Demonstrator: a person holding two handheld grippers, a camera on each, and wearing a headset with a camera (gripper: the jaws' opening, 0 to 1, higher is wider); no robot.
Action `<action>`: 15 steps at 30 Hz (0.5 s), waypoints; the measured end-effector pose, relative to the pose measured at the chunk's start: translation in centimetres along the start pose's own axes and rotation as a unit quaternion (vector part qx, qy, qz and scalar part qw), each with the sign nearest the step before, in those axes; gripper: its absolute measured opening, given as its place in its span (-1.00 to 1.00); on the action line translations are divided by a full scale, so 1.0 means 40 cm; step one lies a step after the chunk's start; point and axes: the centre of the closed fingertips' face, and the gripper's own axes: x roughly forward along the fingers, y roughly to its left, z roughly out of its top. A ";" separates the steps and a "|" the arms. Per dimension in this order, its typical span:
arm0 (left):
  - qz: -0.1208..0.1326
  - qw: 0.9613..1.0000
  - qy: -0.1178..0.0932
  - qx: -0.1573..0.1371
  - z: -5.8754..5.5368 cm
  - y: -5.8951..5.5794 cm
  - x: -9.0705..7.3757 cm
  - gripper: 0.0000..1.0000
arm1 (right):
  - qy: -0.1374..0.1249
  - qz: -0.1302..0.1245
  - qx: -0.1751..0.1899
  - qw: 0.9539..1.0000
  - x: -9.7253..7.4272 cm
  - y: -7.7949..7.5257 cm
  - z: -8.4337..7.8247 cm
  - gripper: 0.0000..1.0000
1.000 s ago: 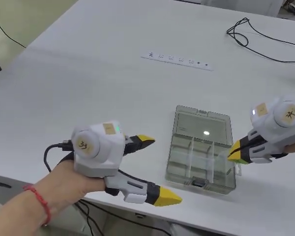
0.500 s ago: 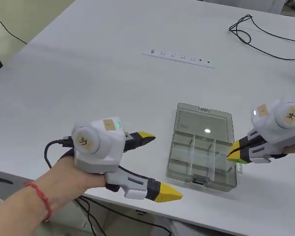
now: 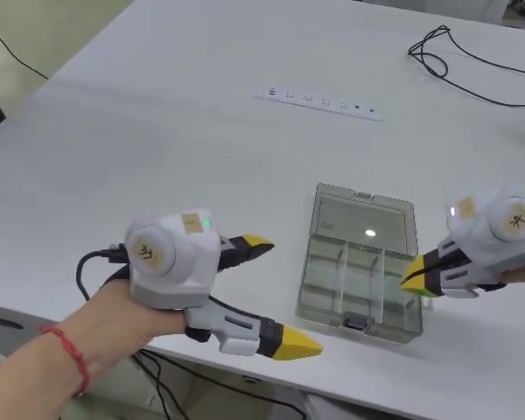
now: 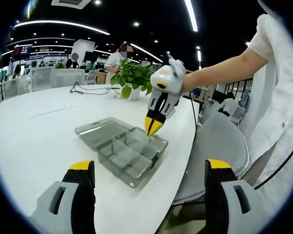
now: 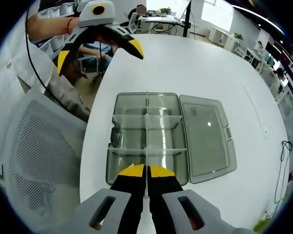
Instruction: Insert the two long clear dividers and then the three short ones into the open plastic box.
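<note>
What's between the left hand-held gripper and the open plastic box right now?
Nothing: in the head view, only bare white table separates the left hand-held gripper and plastic box.

The table is a smooth white surface with a matt finish. The plastic box is smoky see-through plastic, glossy enough that its lid throws back a ceiling light. The left hand-held gripper and the right hand-held gripper have smooth white plastic shells with a satin sheen, black arms and yellow tips. A thin clear divider sits pinched in the right one. On the near left wrist is a red braided cord. The far cable looks like black rubber.
</note>
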 end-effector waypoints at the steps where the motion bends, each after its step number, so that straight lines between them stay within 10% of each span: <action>1: 0.000 1.000 0.000 -0.001 -0.001 0.000 0.000 0.91 | 0.001 0.000 -0.001 1.000 0.002 0.001 0.000 -0.95; 15: -0.005 1.000 0.006 0.002 -0.003 0.008 0.007 1.00 | 0.020 0.002 -0.001 1.000 0.040 -0.003 -0.023 -0.95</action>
